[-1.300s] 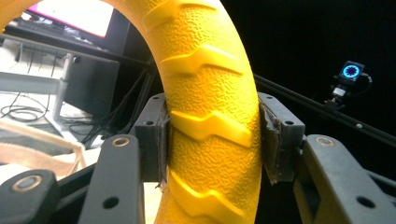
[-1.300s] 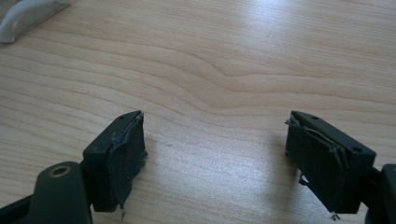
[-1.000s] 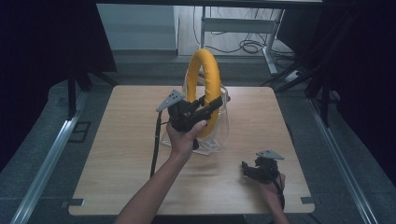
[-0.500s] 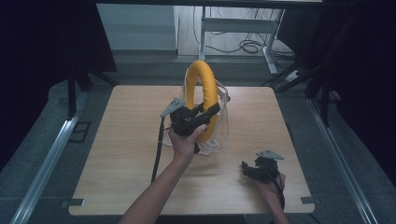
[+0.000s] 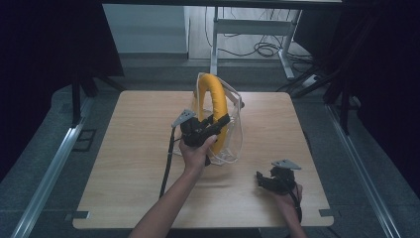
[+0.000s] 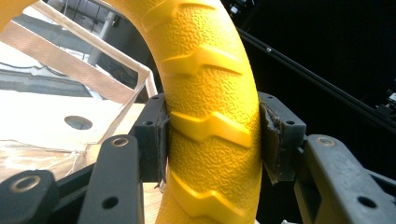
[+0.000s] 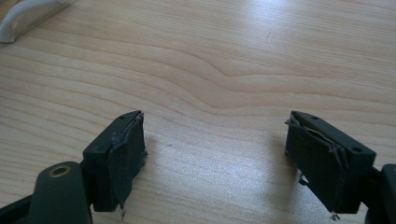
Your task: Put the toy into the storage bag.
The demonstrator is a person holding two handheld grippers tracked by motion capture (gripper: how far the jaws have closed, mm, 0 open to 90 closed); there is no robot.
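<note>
High view has the left gripper (image 5: pixel 217 125) clamped on the yellow ring (image 5: pixel 216 101), now lower mid-frame and sinking into the clear bag (image 5: pixel 233 144) on the bench (image 5: pixel 124 148), so it's nearly packed, right gripper (image 5: pixel 271 179) gaping lower right.

The left gripper (image 5: pixel 214 130) was built of matte black plastic, and a grey 3-cornered plate (image 5: pixel 184 118) was mounted on top of it. A thin black cable (image 5: pixel 166 166) trailed from its body. In the left gripper view, 2 blocky black jaws were seen, each pierced by round screw holes and faced with a dark, frayed pad. The right gripper (image 5: pixel 261 181) was made the same way, black with its own grey plate (image 5: pixel 286 163). Its pads (image 7: pixel 125 154) were worn and ragged at the edges, and a brass-coloured bushing (image 7: pixel 60 171) was set in 1 arm. Both forearms were bare, with no sleeves.
</note>
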